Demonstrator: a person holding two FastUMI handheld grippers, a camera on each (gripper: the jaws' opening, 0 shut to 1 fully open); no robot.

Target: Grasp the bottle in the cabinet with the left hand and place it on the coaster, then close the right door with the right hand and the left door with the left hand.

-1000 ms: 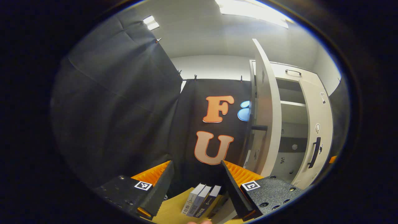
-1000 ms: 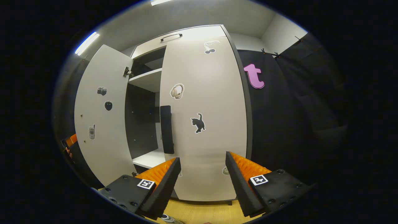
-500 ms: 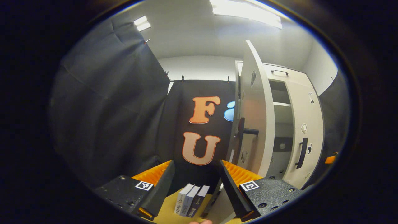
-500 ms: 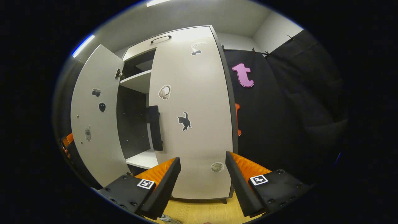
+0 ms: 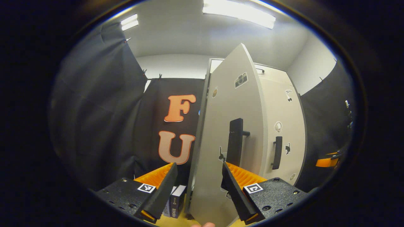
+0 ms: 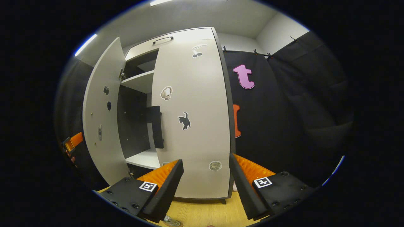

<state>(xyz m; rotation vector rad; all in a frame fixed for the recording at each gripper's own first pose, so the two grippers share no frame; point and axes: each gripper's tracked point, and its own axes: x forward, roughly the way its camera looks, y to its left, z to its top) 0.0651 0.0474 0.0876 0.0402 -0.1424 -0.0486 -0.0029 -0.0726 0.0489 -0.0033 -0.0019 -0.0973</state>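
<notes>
Left door (image 5: 217,151) ajar between open left tool (image 5: 197,189) fingers

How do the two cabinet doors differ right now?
The right door sits flush against the cabinet, closed; the left door stands swung out, leaving the shelves in sight. The right door carries headphone and cat stickers; the left door carries a camera sticker near its top. Both are pale panels with a dark vertical handle.

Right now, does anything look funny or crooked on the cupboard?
Nothing looks broken or spilled. The left door hangs part open beside the shut right door, so the shelf inside shows. That is an unfinished step, not a fault.
</notes>
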